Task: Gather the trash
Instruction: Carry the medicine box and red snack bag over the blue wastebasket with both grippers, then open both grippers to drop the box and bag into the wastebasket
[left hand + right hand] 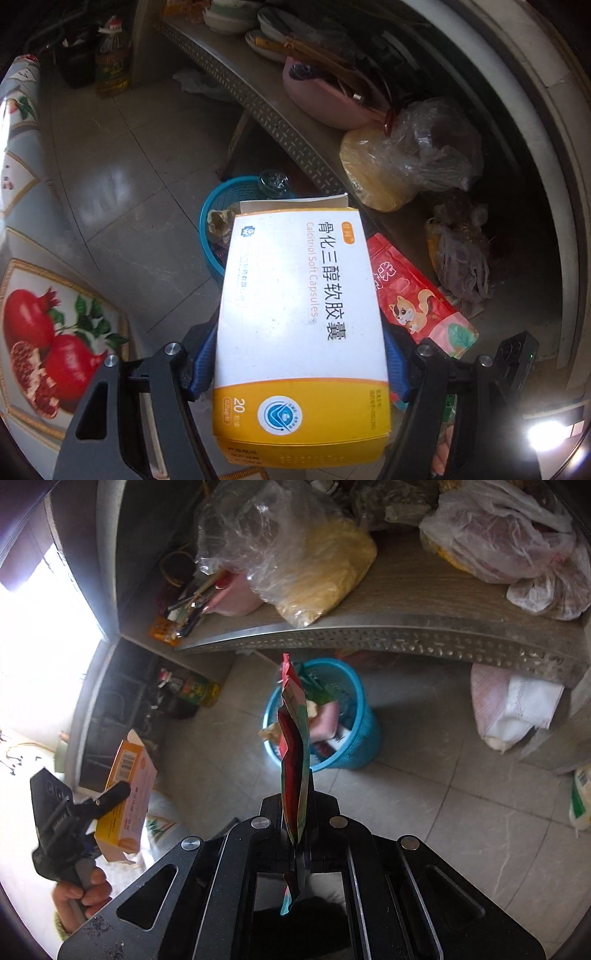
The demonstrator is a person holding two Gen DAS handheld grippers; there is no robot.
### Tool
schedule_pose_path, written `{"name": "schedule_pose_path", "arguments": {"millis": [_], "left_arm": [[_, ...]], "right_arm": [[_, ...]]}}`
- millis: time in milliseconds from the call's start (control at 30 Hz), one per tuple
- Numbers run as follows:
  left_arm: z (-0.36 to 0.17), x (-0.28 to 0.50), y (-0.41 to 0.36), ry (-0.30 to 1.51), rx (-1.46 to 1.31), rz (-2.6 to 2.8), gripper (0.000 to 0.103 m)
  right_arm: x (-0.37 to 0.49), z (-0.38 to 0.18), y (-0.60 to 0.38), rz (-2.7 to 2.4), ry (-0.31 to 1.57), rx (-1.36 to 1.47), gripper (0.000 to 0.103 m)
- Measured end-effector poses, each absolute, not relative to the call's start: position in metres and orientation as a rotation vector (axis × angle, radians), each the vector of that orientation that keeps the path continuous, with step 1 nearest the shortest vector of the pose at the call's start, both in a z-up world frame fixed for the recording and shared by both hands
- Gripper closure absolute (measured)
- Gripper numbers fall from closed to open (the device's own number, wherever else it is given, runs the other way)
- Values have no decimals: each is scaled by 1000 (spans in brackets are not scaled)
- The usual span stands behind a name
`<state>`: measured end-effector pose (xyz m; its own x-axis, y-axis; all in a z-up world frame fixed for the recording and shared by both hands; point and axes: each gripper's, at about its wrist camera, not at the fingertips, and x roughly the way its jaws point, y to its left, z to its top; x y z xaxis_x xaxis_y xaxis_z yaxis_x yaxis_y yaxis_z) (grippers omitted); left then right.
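Carrying was the step in hand, I judged: both pieces of trash were already gripped and the blue basket point(334, 716) on the floor lay ahead of and below both tools. My left hand-held gripper point(301, 369) stood wide, its blue pads point(201, 365) pressed on the sides of a white-and-yellow medicine box point(299, 325) that jutted forward between them, hiding part of the basket's rim. My right hand-held gripper point(295, 834) was pinched almost shut on a flat red snack pouch point(293, 760), held edge-on and pointing at the basket. Next, each load needed bringing over the basket's mouth, under the tabletop point(406, 590) edge, before letting go.
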<state>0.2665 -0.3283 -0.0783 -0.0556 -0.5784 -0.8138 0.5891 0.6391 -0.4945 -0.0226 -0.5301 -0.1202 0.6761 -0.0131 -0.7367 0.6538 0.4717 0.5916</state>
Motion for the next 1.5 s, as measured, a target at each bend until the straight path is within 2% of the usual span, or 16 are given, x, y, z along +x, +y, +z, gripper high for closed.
{"name": "schedule_pose_path", "arguments": {"millis": [267, 367, 533, 833, 1200, 1367, 1500], "left_arm": [[-130, 304, -412, 1441, -17, -880, 32], [-153, 319, -434, 1476, -63, -818, 16], [-177, 329, -442, 1543, -147, -795, 15], [-121, 329, -386, 1444, -194, -846, 15], [-39, 291, -253, 1190, -153, -886, 15], [-23, 266, -200, 1102, -151, -891, 15], [-14, 248, -166, 1040, -133, -866, 14]], "right_arm": [[7, -142, -546, -526, 745, 993, 101], [15, -150, -553, -555, 735, 994, 101], [20, -166, -563, -583, 755, 1012, 101], [41, -169, -562, -627, 756, 904, 101], [84, -158, -516, -622, 759, 631, 101], [116, -163, -506, -526, 819, 549, 101], [159, -184, -494, -440, 922, 381, 98]]}}
